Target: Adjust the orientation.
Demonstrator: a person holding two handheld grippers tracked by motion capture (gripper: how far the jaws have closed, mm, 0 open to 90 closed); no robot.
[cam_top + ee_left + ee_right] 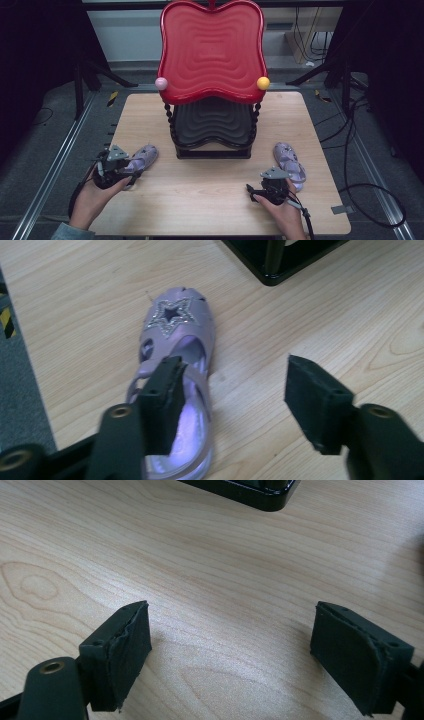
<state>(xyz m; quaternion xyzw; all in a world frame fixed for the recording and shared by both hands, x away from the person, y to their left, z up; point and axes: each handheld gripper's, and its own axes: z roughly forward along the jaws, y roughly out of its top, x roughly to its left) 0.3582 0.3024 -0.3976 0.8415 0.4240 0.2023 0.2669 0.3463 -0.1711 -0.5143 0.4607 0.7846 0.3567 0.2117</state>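
Observation:
A lilac child's sandal (143, 158) with a glittery star on its toe (176, 322) lies on the wooden table at the left. My left gripper (129, 171) hovers at its heel end, open; in the left gripper view (235, 377) the left jaw hangs over the sandal's heel strap and the right jaw over bare wood. A second lilac sandal (289, 160) lies at the right. My right gripper (257, 189) sits just in front and left of it, open (232, 627) above bare table.
A two-tier rack stands mid-table: a red wavy tray (212, 50) on top with a pink knob (161, 83) and a yellow knob (263, 83), and a black tray (212, 125) below. Its black base (280, 265) (245, 492) lies ahead of both grippers. Cables trail on the floor right.

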